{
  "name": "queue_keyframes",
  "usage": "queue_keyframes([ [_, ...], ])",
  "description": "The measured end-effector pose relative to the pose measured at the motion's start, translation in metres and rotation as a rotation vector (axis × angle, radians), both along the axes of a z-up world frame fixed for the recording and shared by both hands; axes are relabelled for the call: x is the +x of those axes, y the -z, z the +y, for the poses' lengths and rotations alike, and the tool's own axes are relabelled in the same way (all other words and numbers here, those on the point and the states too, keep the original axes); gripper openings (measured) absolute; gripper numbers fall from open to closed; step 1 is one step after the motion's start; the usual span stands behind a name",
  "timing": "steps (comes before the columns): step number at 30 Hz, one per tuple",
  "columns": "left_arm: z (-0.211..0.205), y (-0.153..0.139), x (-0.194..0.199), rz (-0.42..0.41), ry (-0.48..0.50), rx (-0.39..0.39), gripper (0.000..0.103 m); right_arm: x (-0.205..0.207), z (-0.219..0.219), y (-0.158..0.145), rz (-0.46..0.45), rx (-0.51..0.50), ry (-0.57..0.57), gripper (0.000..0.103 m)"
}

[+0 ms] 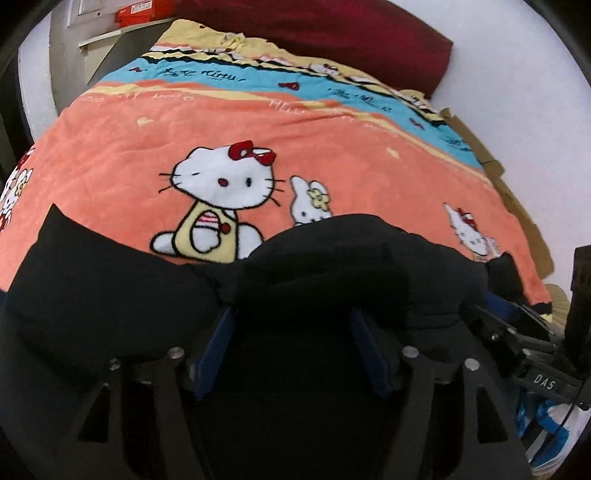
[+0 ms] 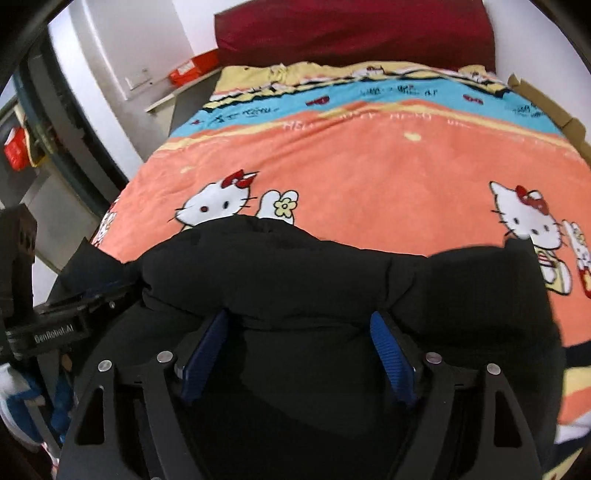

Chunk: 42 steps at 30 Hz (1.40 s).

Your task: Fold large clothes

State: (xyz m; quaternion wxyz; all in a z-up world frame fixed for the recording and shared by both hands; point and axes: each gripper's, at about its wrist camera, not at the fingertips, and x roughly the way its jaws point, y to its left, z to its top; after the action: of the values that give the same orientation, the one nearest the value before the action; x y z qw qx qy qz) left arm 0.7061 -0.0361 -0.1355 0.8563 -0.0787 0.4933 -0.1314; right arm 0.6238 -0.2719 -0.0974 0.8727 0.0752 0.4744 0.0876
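Bedroom, white walls; bed point(image 1: 110, 147) covered by orange cartoon-cat blanket point(image 1: 332, 155), dark red pillow point(image 1: 332, 33) at the head, orange box point(image 1: 142, 13) on a shelf beyond.

Left wrist view: black padded garment point(image 1: 351, 258) bunched at the near edge of the bed, lying on the blanket. Left gripper point(image 1: 291, 347) set with blue pads point(image 1: 214, 354) spread apart, thick black cloth lying between them and humped over the tips. Pads not pressed together — whether any pinch on the cloth exists, cannot tell. Other gripper's body just visible at right edge, close alongside.

Right wrist view: same garment point(image 2: 295, 266) across the foreground, a flat panel point(image 2: 491, 295) extending right over the blanket. Right gripper point(image 2: 299, 343) likewise wide, ribbed blue pads point(image 2: 391, 354) either side of a fold of the cloth, tips under the puffy edge. Grip also not confirmable. Left gripper's body at left edge.

Judgement: both grippers side by side at the near hem, probably so the bulky edge can be lifted evenly and carried toward the pillow end. Fold looks early — garment lumpy, not squared. Risk: thick padding slipping out of a wide stance.
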Motion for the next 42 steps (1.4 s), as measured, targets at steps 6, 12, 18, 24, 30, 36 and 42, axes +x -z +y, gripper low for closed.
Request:
queue_keyframes([
  [6, -0.002, 0.013, 0.014, -0.026, -0.020, 0.021, 0.067, 0.020, 0.004, 0.021, -0.029, -0.017, 0.020, 0.080],
  [12, 0.021, -0.023, -0.011, -0.082, 0.021, 0.020, 0.067, 0.001, -0.011, 0.001, -0.060, 0.022, 0.025, 0.080],
  [18, 0.087, 0.003, -0.004, 0.022, -0.094, -0.106, 0.066, -0.014, -0.058, 0.014, -0.038, 0.133, 0.068, 0.080],
  [24, 0.081, 0.011, -0.008, -0.010, -0.131, -0.048, 0.067, -0.014, -0.051, 0.020, -0.051, 0.130, 0.098, 0.082],
  [30, 0.112, -0.036, -0.062, -0.117, -0.133, -0.016, 0.067, -0.074, -0.082, -0.018, -0.116, 0.100, 0.145, 0.102],
  [36, 0.155, -0.024, -0.100, -0.042, -0.128, -0.020, 0.067, -0.119, -0.132, 0.001, -0.011, 0.082, 0.195, 0.102],
  [42, 0.184, 0.023, -0.108, 0.017, -0.166, 0.007, 0.096, -0.119, -0.149, 0.057, 0.158, 0.281, 0.164, 0.102],
])
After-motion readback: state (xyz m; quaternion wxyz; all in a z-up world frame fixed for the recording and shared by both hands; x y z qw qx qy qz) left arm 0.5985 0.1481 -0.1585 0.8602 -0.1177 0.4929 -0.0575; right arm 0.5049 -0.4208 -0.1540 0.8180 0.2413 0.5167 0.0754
